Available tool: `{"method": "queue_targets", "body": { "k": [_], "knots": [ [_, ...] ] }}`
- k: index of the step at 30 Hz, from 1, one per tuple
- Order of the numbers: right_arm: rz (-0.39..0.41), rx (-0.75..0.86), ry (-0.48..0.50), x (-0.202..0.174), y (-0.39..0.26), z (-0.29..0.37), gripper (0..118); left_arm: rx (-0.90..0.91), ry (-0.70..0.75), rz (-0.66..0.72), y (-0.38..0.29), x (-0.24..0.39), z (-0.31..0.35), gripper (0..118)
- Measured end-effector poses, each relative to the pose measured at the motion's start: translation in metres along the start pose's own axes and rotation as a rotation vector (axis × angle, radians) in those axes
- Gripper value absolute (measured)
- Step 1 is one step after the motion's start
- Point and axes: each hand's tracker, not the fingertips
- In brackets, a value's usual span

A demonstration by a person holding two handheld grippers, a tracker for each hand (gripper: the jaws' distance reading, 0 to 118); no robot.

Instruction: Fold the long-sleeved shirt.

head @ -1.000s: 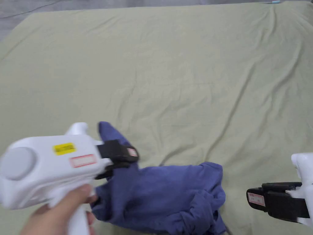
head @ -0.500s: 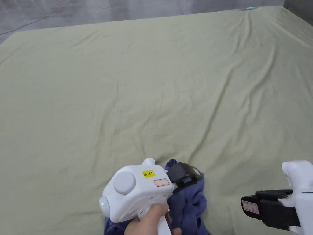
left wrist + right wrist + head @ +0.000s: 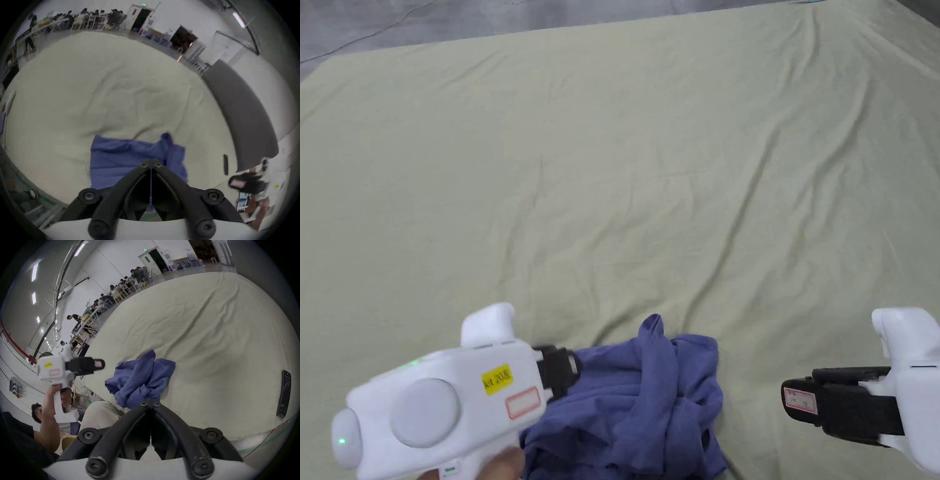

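Note:
The blue long-sleeved shirt (image 3: 640,400) lies crumpled in a heap near the front edge of the pale green sheet (image 3: 612,187). My left gripper (image 3: 572,369) hovers just left of the heap, jaws together. In the right gripper view the left gripper (image 3: 99,364) hangs in the air a short way from the shirt (image 3: 139,379), with no cloth in it. In its own view the left gripper (image 3: 151,162) points at the shirt (image 3: 123,159). My right gripper (image 3: 790,397) is to the right of the heap, apart from it, shut and empty (image 3: 150,403).
A dark phone (image 3: 284,394) lies on the sheet right of the shirt, near the front edge. The wrinkled sheet stretches far beyond the shirt. People sit at tables (image 3: 123,287) well behind the bed. A light-trousered leg (image 3: 99,415) shows at the bed's edge.
A second ago the left gripper held the shirt up by an edge. Now the shirt lies bunched on the sheet, and the left gripper has drawn back to the left. The right gripper has barely moved.

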Motion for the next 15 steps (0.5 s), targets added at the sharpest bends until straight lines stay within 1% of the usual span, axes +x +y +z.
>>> {"method": "queue_targets", "body": {
  "k": [4,6,7,8,10,12,15],
  "knots": [
    [-0.003,-0.004,-0.007,0.0,-0.002,0.001,0,-0.141,-0.042,-0.021,-0.025,0.013,-0.045,0],
    [-0.004,-0.011,-0.021,0.001,-0.003,0.001,0,-0.182,-0.074,-0.069,-0.038,0.029,-0.067,0],
    [-0.007,-0.013,-0.028,0.001,-0.003,0.001,0,-0.204,-0.078,-0.091,-0.044,0.039,-0.076,0],
    [-0.011,-0.013,-0.034,0.002,-0.003,0.001,0,-0.216,-0.045,-0.121,-0.049,0.052,-0.081,0],
    [-0.017,-0.013,-0.044,0.003,-0.003,0.003,0,-0.192,-0.018,-0.208,-0.057,0.075,-0.087,0],
    [-0.019,-0.012,-0.052,0.003,-0.003,0.004,0,-0.16,-0.002,-0.259,-0.061,0.095,-0.082,0],
    [-0.023,-0.011,-0.062,0.004,-0.003,0.007,0,-0.17,-0.031,-0.348,-0.068,0.12,-0.087,0]
  ]
}}
